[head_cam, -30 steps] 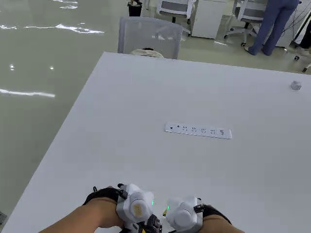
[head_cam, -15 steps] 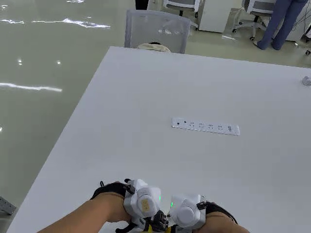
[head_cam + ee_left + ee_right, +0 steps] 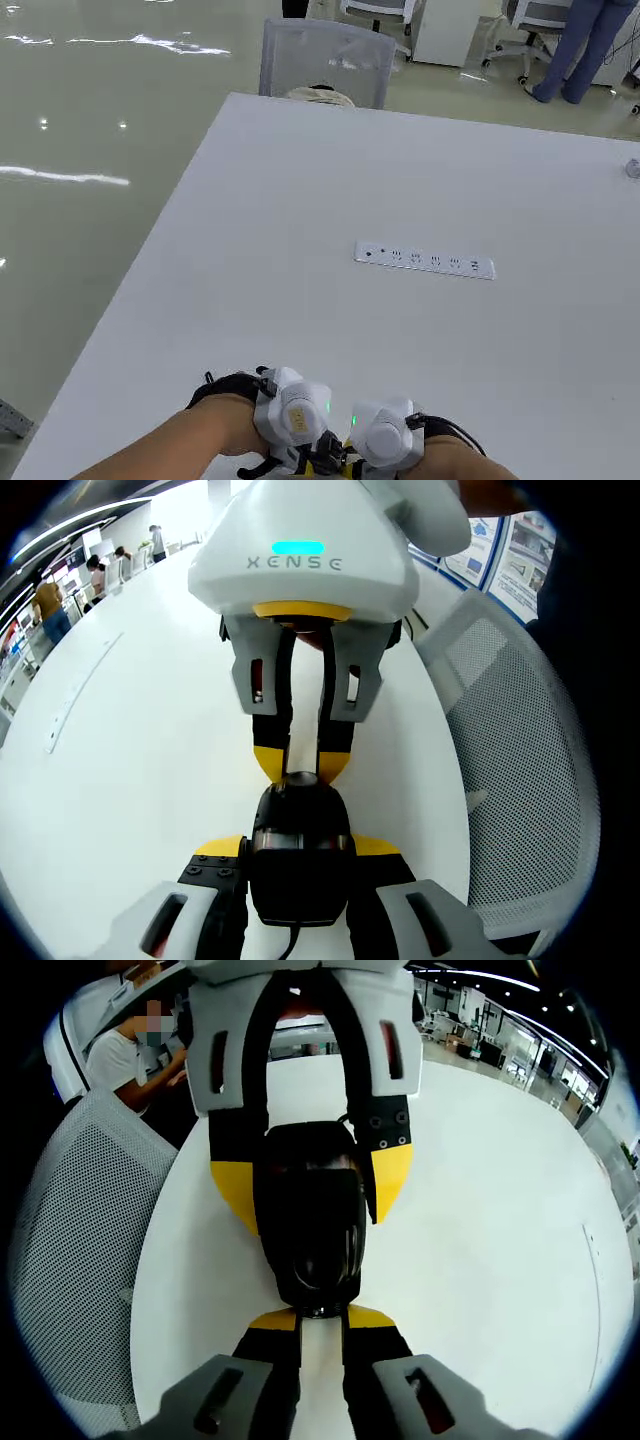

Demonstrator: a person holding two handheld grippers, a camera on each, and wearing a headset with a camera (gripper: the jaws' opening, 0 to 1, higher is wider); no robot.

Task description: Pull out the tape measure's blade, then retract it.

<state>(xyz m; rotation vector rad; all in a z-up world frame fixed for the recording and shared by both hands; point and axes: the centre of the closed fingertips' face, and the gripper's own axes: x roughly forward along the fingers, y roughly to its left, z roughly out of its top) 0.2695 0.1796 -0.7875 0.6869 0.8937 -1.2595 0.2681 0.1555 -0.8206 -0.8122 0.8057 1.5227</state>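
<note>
Your left hand-held gripper (image 3: 298, 846) clamps the black tape measure (image 3: 300, 875) over the table (image 3: 300, 200). Your right hand-held gripper (image 3: 320, 1318) pinches the blade (image 3: 320, 1356) at its mouth.

White table (image 3: 250, 250) — a power strip (image 3: 424, 261) lies flat mid-surface.

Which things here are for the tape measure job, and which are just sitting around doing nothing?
For the job:
- tape measure, held in the left gripper
- blade, pinched by the right gripper

Just sitting around:
- power strip in the middle of the table
- small round thing at the table's right edge
- mesh chair at the far end
</note>
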